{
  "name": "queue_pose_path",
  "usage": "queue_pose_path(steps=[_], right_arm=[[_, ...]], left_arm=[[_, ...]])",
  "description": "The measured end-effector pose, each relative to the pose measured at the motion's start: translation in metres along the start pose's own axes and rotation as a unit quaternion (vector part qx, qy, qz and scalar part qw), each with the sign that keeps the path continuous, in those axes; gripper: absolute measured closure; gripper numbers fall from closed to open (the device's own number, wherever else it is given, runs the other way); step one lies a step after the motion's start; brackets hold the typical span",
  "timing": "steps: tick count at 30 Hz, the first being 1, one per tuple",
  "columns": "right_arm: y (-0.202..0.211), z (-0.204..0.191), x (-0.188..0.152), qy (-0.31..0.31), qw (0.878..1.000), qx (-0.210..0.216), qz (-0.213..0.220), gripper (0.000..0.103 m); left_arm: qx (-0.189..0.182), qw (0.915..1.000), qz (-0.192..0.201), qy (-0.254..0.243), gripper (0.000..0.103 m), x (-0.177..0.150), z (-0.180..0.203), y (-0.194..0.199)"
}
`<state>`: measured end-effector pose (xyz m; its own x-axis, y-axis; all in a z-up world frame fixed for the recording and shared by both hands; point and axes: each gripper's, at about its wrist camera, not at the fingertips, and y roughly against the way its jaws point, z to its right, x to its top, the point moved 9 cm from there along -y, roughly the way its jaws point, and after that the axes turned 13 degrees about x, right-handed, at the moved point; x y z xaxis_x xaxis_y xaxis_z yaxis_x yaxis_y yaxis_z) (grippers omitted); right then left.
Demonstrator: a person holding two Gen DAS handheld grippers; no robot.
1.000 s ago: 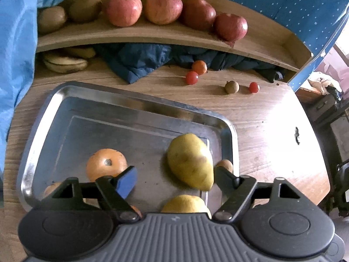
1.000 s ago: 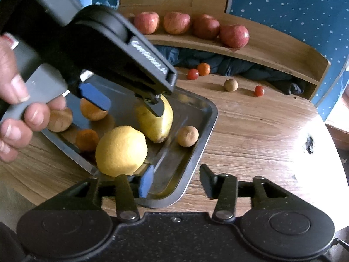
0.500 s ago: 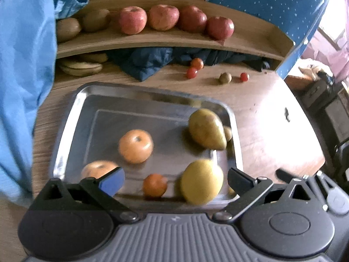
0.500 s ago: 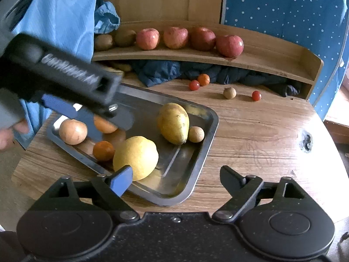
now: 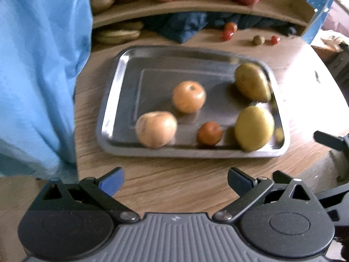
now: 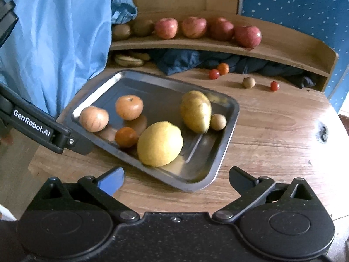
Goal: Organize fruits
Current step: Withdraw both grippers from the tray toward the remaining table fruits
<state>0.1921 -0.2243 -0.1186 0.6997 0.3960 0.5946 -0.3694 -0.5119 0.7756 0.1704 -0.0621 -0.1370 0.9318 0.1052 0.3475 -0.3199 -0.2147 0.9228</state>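
I see the wooden counter (image 6: 272, 131) carrying the metal tray (image 6: 224, 139), which holds the lemon (image 6: 160, 144), pear (image 6: 195, 110), tan fruit (image 6: 93, 119), orange (image 6: 129, 107), small tangerine (image 6: 126, 137) and a little brown fruit (image 6: 218, 121). My left gripper (image 5: 174, 180) and right gripper (image 6: 175, 179) both hover short of the tray, jaws spread wide, holding nothing.

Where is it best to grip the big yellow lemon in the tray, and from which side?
Probably from above, across the round middle of the lemon, one finger toward each tray end. The small orange fruit sits close on one side, so slip a finger carefully between.
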Motion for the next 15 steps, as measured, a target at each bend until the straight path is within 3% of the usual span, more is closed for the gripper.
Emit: queue_pose_path(steps=[7,15], right_arm=[[-0.01,0.008,0.004,-0.013,1.0,0.003,-0.011,0.001],[-0.018,0.029,0.023,-0.027,1.0,-0.003,0.001,0.001]], left_arm=[[0.028,0.9995,-0.015,-0.002,0.001,0.004,-0.012,-0.01],[0.029,0.9995,-0.007,-0.011,0.001,0.039,-0.007,-0.017]])
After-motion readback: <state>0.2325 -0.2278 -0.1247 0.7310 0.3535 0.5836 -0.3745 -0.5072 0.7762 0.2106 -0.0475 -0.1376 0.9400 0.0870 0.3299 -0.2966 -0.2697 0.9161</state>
